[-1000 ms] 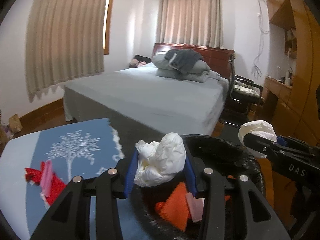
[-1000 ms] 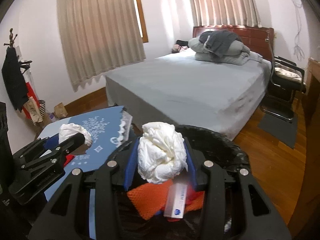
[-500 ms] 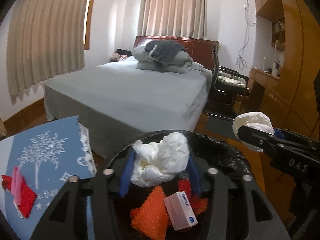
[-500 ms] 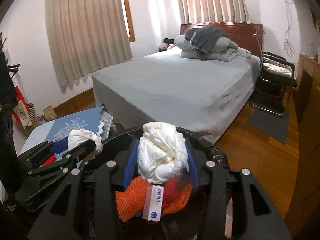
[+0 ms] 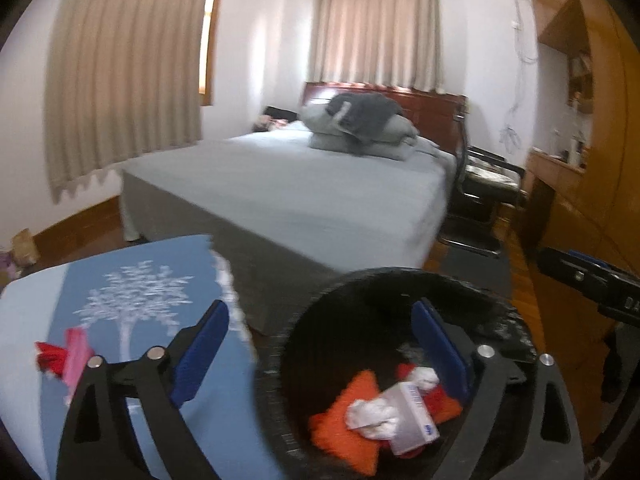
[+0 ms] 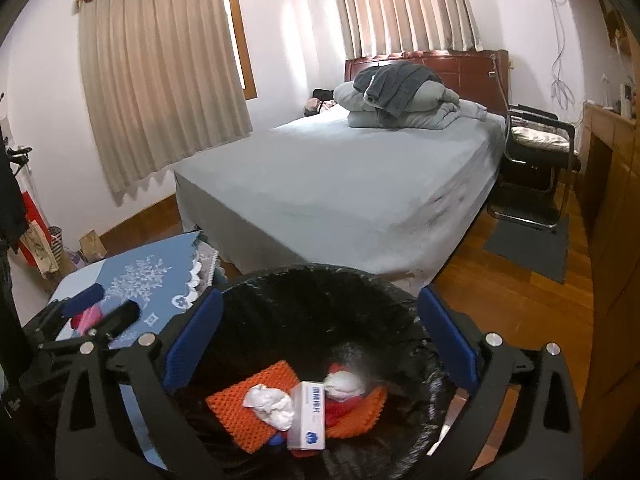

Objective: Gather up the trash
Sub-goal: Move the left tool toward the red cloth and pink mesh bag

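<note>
A black-lined trash bin point(image 6: 320, 280) stands below both grippers and also shows in the left wrist view point(image 5: 400, 280). Inside lie two white paper wads point(image 6: 269, 405) point(image 6: 344, 385), a small white box point(image 6: 310, 414) and orange knitted cloth point(image 6: 240, 412). My right gripper point(image 6: 320, 342) is open and empty over the bin. My left gripper point(image 5: 320, 348) is open and empty, straddling the bin's left rim. Red and pink scraps point(image 5: 64, 358) lie on the blue tablecloth point(image 5: 132, 280) to the left.
A grey bed point(image 6: 360, 184) stands behind the bin, with folded bedding at its head. A black chair point(image 6: 536, 152) and wooden cabinets point(image 6: 612, 200) are to the right. Bags point(image 6: 40, 248) sit by the left wall under the curtains.
Both grippers opened and let go of their white paper wads, which now lie in the bin. The left gripper shifted left, its left finger now over the tablecloth.
</note>
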Demonstrator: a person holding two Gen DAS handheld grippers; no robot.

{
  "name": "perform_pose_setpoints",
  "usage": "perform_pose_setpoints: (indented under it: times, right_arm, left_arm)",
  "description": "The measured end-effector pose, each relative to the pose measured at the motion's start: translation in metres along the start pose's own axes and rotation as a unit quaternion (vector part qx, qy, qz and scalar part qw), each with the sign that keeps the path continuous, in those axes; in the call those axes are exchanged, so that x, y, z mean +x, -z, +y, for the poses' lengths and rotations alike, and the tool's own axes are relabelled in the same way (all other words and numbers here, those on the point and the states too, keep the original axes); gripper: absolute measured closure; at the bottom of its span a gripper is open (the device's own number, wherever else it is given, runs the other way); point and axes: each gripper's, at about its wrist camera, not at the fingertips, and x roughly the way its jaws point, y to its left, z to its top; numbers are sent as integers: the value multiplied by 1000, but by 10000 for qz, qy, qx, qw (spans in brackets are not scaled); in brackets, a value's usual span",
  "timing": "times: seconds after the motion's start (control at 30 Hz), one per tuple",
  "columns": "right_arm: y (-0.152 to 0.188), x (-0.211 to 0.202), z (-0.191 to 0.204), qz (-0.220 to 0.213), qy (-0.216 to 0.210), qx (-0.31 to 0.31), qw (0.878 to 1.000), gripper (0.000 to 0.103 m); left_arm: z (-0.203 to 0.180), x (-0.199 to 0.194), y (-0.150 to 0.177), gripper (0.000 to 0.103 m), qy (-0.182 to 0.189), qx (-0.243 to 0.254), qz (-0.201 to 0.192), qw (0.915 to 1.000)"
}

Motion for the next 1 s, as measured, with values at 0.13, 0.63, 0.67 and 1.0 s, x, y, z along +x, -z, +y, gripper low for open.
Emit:
perform_pose_setpoints:
  times: [0.13,0.63,0.67,1.0]
  right_arm:
    - [1,2,19,52,-121,-108,9999,7]
    - [16,31,119,335,-790,-655,9942,7]
    - [16,34,125,361,-825,-673,9937,7]
    - [19,72,180,491,-1128,-859,9887,7]
  left_arm:
    - [28,-16,3,9,-366,-127,-84,9992]
    - [122,-57,39,9,-1571,-512,-56,9862]
    - [126,-58,40,9,-1631,-542,-48,9851]
    - [186,-45,61,16,-2076,-867,186,9742]
